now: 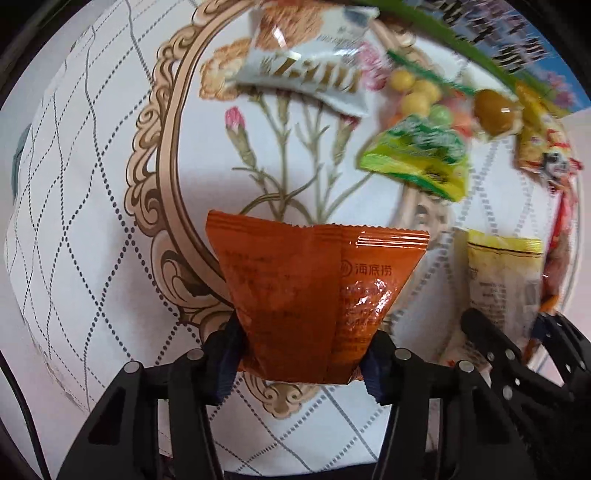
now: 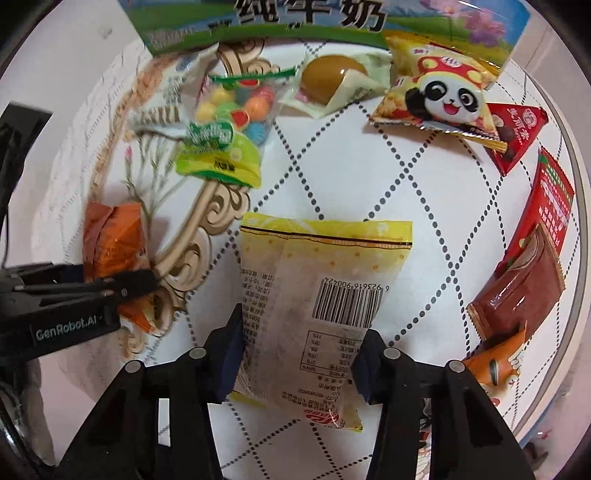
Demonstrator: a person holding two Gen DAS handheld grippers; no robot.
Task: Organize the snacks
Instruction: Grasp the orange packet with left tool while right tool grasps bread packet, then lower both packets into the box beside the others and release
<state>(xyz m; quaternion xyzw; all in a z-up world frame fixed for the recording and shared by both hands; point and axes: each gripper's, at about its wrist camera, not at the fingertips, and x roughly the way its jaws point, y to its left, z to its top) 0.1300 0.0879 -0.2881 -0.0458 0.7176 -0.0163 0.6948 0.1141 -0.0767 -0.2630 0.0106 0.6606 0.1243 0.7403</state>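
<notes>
Left tongs (image 1: 297, 363) pinch the lower end of an orange packet (image 1: 314, 295), both pads pressed into its sides, the packet fanning out toward 12 o'clock; a low grip like this looks meant for carrying it clear of the floral tablecloth (image 1: 110, 221) on the table. In the left wrist view the loose snacks sit from 12 to 2 o'clock: a white wrapper (image 1: 303, 70), a bag of coloured candy balls (image 1: 417, 92), a green-yellow pouch (image 1: 417, 158), with blur on the far items. Right tongs (image 2: 297, 363) clamp the bottom of a pale yellow packet (image 2: 321, 280), barcode side up, likewise held by its end, probably to bring it to a group. The right wrist view alone shows the spread at 1 to 4 o'clock: a packed brown egg (image 2: 332, 79), a panda packet (image 2: 439, 96), a red triangular packet (image 2: 517, 136), a dark red sachet (image 2: 524, 284), plus a printed carton (image 2: 314, 22) at 12. It also shows the left tongs side-on at 9 o'clock. No sorting bin is visible in either view.
</notes>
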